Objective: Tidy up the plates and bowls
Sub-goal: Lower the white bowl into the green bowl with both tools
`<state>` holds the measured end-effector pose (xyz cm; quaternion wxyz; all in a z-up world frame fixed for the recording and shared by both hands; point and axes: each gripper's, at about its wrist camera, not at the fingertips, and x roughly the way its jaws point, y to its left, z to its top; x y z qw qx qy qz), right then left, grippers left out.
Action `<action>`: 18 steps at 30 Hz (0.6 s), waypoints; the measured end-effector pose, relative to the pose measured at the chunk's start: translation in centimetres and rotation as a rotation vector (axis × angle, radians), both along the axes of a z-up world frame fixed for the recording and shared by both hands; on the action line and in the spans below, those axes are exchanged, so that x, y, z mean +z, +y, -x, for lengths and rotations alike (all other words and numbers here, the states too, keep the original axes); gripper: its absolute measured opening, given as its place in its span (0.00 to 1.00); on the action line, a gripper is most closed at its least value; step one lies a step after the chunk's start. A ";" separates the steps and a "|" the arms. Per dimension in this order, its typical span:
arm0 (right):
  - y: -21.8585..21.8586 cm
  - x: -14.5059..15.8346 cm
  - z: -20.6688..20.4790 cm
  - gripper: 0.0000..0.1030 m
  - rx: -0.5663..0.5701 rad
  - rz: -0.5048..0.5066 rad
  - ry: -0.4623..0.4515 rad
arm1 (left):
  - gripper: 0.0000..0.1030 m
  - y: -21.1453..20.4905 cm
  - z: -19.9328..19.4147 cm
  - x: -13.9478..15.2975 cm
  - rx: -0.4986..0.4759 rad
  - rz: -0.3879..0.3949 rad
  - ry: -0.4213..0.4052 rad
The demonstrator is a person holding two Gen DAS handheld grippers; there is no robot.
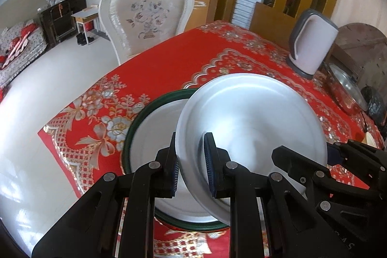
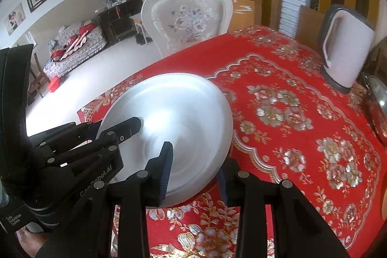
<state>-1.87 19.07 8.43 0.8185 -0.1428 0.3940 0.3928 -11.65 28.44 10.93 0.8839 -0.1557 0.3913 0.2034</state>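
Progress: midway, by the look of it. Steel plate (image 1: 251,122) lifted off cloth (image 1: 169,59), tilted, carried over green-rimmed plate (image 1: 135,122) lying flat near table's front corner. Stacking not yet done; plate not seated.

Left gripper (image 1: 191,161) clamped tight on plate's near rim, one pad above, one below. Right gripper (image 2: 193,175) pinching opposite rim, jaws narrow with the rim between them. Both grips at the edge only; plate spans between the two tools.

Left to do, judged: lower steel plate onto green-rimmed one, level it, release. Further bowls or plates not seen on the visible cloth, so remaining count cannot be told.

Surroundings: kettle (image 2: 348,45) at far right of table, well apart. Lidded pot (image 1: 346,91) beyond kettle, at table edge. Chair (image 1: 147,13) behind table. Nothing between held plate and its target. Risk, judged: smooth steel slipping from edge grips while tilted.
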 end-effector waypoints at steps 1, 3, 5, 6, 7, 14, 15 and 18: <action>0.4 -0.2 -0.1 0.34 0.006 0.003 0.006 | 0.18 0.3 0.0 -0.2 0.004 0.003 0.005; 0.9 -0.6 -0.1 0.34 0.011 0.009 0.014 | 0.18 0.8 0.0 -0.6 0.015 0.011 0.013; 1.6 -1.0 0.0 0.34 0.021 0.020 0.022 | 0.18 1.2 0.1 -1.0 0.021 0.011 0.020; 1.9 -1.2 0.0 0.34 0.026 0.026 0.025 | 0.18 1.5 0.2 -1.3 0.025 0.014 0.027; 2.1 -1.4 0.0 0.34 0.032 0.031 0.027 | 0.18 1.7 0.3 -1.5 0.027 0.017 0.031; 3.4 -2.8 0.3 0.34 0.050 0.063 0.051 | 0.18 2.7 0.5 -3.0 0.040 0.035 0.061; 3.6 -2.9 0.3 0.36 0.050 0.067 0.053 | 0.18 2.7 0.4 -3.2 0.038 0.036 0.064; 3.9 -3.2 0.4 0.39 0.052 0.078 0.058 | 0.18 2.7 0.3 -3.4 0.036 0.028 0.069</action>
